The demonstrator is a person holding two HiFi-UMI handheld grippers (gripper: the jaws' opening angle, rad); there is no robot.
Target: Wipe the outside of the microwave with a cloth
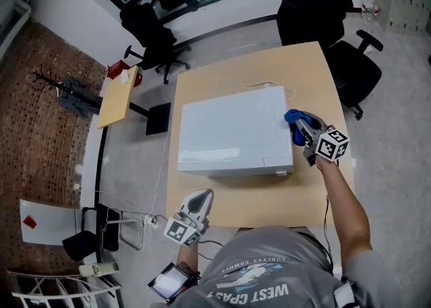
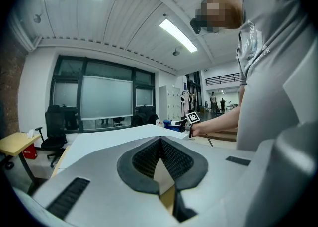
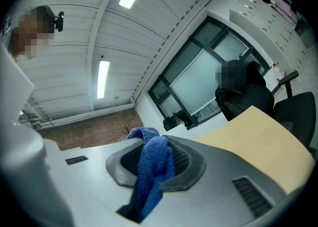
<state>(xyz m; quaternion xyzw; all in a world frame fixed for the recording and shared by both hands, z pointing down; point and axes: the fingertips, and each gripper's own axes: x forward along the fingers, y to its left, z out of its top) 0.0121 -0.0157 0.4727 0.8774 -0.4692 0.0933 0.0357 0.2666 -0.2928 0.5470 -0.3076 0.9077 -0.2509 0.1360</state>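
Observation:
A white microwave lies in the middle of the light wooden table; its top also fills the left gripper view. My right gripper is shut on a blue cloth, which touches the microwave's right side near the top edge. The cloth hangs pinched between that gripper's pads. My left gripper hovers over the table's near edge, just in front of the microwave, shut with nothing in it; its pads meet.
Black office chairs stand behind the table, another chair at the far left. A small wooden side table with a red item is to the left. A white cable lies behind the microwave.

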